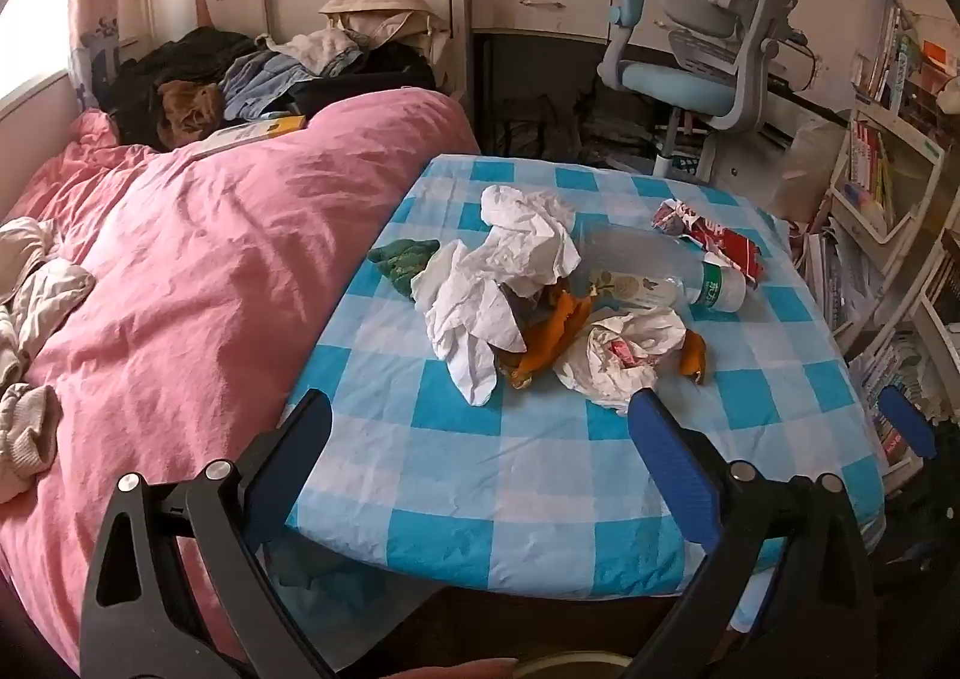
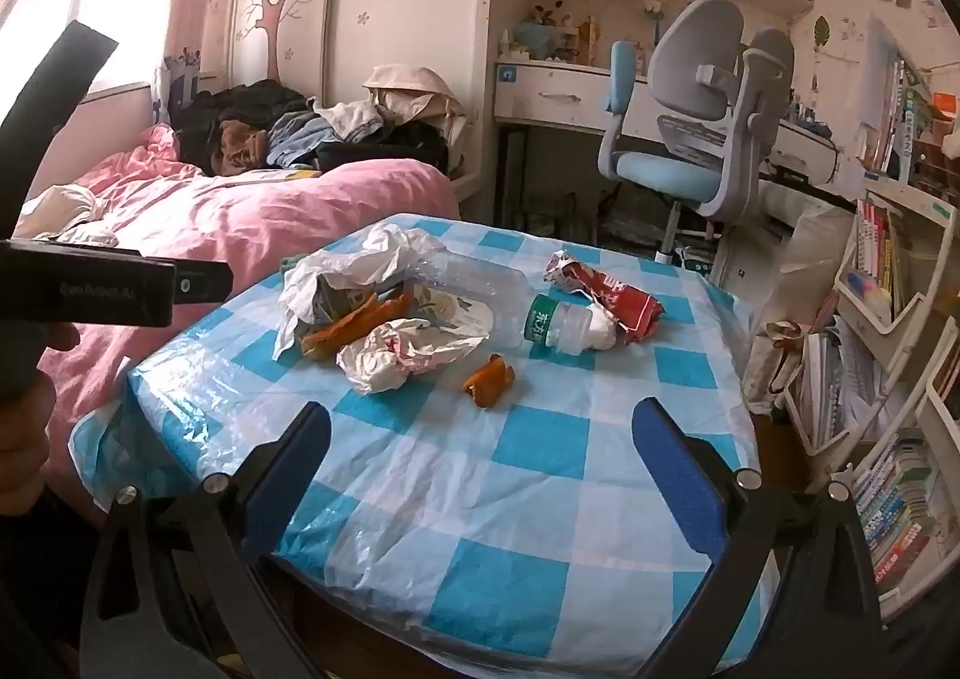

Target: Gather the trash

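Two hand-held grippers above a small table [image 2: 480, 499] covered in blue-and-white checked plastic.
Left gripper [image 1: 480, 427] and right gripper [image 2: 480, 433]: fingers spread fully wide, empty. Trash lies mid-table: crumpled white paper [image 1: 510, 271], clear plastic bottle [image 2: 558, 322], red foil wrapper [image 2: 606, 289], orange peel [image 2: 489, 379]. Pink-quilted bed [image 1: 210, 259] adjoins.

A pink duvet [image 1: 198, 259] lies beside the checked table [image 1: 480, 475], a desk chair [image 2: 690, 126] beyond.
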{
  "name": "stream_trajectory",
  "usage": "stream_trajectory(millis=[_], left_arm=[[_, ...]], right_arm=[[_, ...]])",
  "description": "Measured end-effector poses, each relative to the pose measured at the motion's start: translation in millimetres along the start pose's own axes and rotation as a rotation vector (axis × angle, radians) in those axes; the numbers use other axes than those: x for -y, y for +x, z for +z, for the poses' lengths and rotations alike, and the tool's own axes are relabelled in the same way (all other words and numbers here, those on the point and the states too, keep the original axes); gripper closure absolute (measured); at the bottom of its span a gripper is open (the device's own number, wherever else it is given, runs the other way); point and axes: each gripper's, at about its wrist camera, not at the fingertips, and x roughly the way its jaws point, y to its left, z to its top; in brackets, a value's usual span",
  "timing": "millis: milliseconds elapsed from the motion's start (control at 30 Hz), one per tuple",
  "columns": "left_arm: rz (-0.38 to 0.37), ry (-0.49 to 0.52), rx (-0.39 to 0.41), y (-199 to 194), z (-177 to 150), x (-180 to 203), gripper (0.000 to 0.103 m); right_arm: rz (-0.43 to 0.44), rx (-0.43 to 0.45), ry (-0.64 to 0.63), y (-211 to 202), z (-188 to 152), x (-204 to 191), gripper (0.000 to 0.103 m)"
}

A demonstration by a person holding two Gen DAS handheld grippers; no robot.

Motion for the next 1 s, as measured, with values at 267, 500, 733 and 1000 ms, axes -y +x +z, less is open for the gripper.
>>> stream_trajectory(millis=[267, 500, 733, 1000], left_arm=[[-0.003, -0.004, 0.002, 1.2, 2.0, 2.3, 0.007], [-0.013, -0.001, 0.013, -4.3, 3.1, 8.7, 0.007], [-0.035, -0.007, 0.019, -9.4, 4.7, 2.6, 0.007], [-0.040, -0.002, 0.015, -6.1, 5.4, 4.6, 0.007]], right_arm=[[0.000, 0.001, 0.004, 0.8, -0.1, -1.3, 0.006], [0.005, -0.006, 0.002, 3.6, -0.1, -3.2, 0.006], [0.005, -0.009, 0.002, 4.6, 1.4, -0.4, 0.006], [0.007, -0.011, 0.005, 6.9, -1.2, -7.8, 0.006]])
